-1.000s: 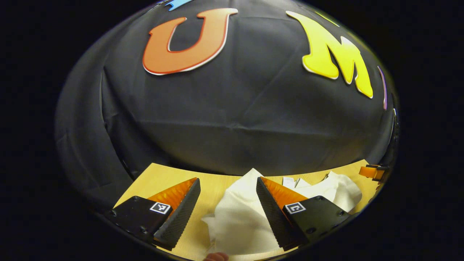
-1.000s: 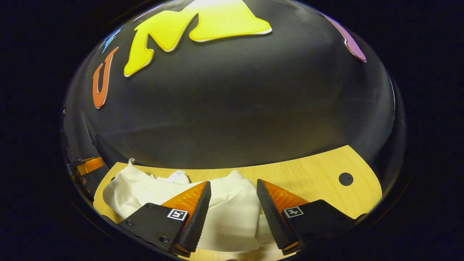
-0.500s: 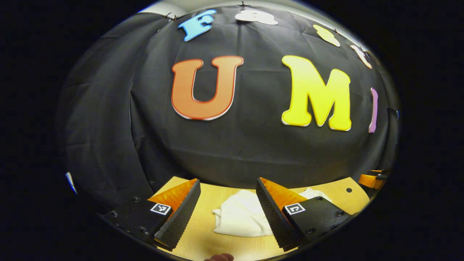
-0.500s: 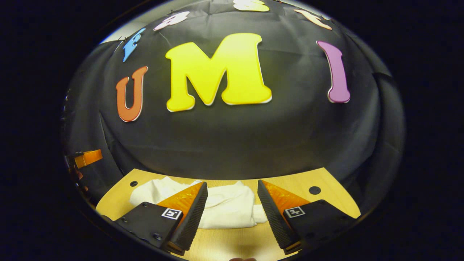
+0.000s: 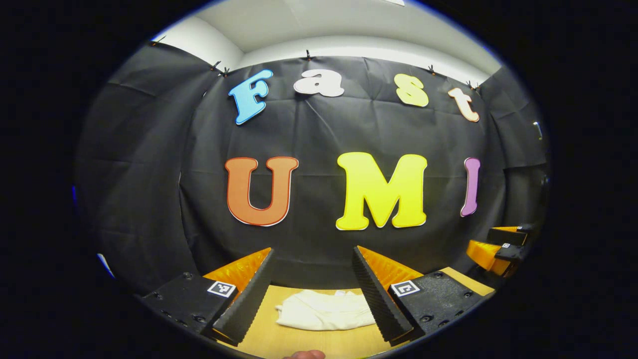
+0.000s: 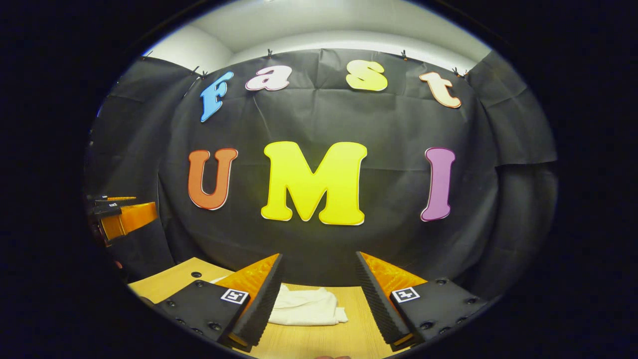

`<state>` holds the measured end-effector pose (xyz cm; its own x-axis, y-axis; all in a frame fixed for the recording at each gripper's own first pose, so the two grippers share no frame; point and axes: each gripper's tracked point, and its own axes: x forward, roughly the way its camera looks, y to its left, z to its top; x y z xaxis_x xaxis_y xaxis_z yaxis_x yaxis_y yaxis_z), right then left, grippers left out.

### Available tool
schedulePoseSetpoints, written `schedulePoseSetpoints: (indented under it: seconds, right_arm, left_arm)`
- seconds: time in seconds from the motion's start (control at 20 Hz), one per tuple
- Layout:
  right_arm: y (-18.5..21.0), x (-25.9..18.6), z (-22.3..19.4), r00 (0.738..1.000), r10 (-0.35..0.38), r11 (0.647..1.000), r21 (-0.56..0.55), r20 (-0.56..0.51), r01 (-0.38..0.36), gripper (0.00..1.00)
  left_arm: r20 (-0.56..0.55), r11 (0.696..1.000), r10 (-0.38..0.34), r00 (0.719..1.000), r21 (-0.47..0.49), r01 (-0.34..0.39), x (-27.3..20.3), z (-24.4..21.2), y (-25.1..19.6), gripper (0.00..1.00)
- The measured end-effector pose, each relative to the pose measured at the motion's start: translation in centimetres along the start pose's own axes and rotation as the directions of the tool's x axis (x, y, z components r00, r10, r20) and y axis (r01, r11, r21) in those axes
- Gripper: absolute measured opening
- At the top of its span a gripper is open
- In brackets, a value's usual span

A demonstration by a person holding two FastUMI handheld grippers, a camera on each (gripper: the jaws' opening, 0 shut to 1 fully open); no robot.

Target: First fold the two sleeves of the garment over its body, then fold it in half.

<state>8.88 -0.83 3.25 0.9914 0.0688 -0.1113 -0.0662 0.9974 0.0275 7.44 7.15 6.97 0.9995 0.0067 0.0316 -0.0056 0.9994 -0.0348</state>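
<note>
A white garment [image 5: 324, 310] lies bunched in a compact, folded heap on the wooden table [image 5: 279, 339], seen beyond and between the fingers in the left gripper view. The same white garment [image 6: 304, 306] rests on the wooden table [image 6: 344, 334] in the right gripper view. My left gripper [image 5: 313, 294] is open with nothing between its fingers, held back from and above the cloth. My right gripper [image 6: 316, 299] is likewise open and holds nothing. The right gripper [image 5: 501, 247] appears at the far right of the left gripper view, and the left gripper [image 6: 119, 217] at the far left of the right gripper view.
The black cloth wall [image 5: 319, 134] stands right behind the table's far edge. A small round hole [image 6: 195, 274] marks the table near its left corner. A fingertip [image 5: 304, 354] of the holding hand peeks in at the bottom.
Both grippers have pulled back and tilted up from the garment. The cloth looks smaller and farther off, and more of the wall and ceiling has come into sight. Both stayed open.
</note>
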Motion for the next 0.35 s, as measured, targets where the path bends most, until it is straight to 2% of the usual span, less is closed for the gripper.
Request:
schedulePoseSetpoints:
  seconds: [0.15, 0.35]
  right_arm:
    - [1.2, -3.4, -1.2, 1.000, 0.020, 1.000, 0.012, -0.016, -0.020, 0.87]
    - [1.4, -6.6, -1.2, 1.000, 0.014, 1.000, 0.017, 0.017, -0.014, 0.89]
  left_arm:
    - [-0.008, 1.000, -0.006, 1.000, -0.001, 0.006, -2.8, -0.4, -0.7, 0.97]
    - [-0.022, 1.000, -0.012, 1.000, -0.022, 0.012, -5.6, -0.9, -1.5, 0.97]
